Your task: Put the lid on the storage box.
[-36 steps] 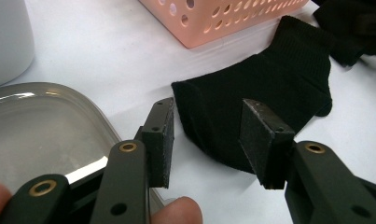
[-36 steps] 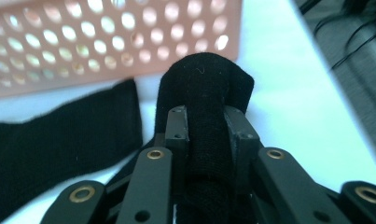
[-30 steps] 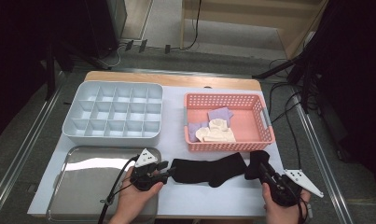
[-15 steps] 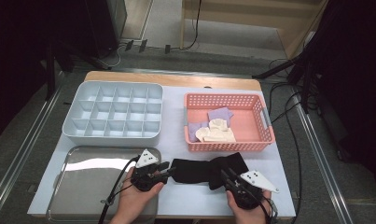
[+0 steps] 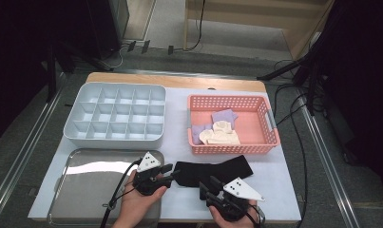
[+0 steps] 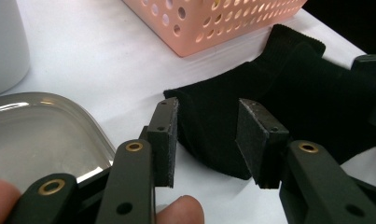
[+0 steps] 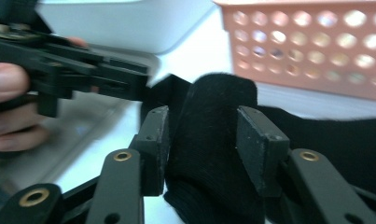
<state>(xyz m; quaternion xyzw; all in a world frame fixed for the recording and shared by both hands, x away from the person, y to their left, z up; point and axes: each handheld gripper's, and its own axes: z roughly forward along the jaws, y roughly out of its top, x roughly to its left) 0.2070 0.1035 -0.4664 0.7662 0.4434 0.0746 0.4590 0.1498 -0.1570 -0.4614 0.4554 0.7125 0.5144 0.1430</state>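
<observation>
sock: black sock (image 5: 213, 171) lying flat on the tabletop (image 5: 179, 142), just in front of the pink basket (image 5: 232, 124) – that basket is my landmark for everything here

left hand-held gripper: left hand-held gripper (image 5: 172, 175) sits at the sock's end farthest from the basket's right corner, right by the metal tray (image 5: 84, 180). Jaws stand partly apart around the sock's edge, pads (image 6: 164, 140) not pressing as far as I can see in the left gripper view

right hand-held gripper: right hand-held gripper (image 5: 204, 186) is in front of the basket's near wall, over the sock's middle. Its jaws have just been opening; a raised fold of sock (image 7: 213, 140) stands between them – the cloth brushes one pad, the other looks clear

step: looks like folding the sock, with the right side's fold being let go

next: I'd guess back the right one off without dragging the fold open, then re-grip for the next fold or a lift toward the divided bin (image 5: 115, 116) left of the basket
</observation>
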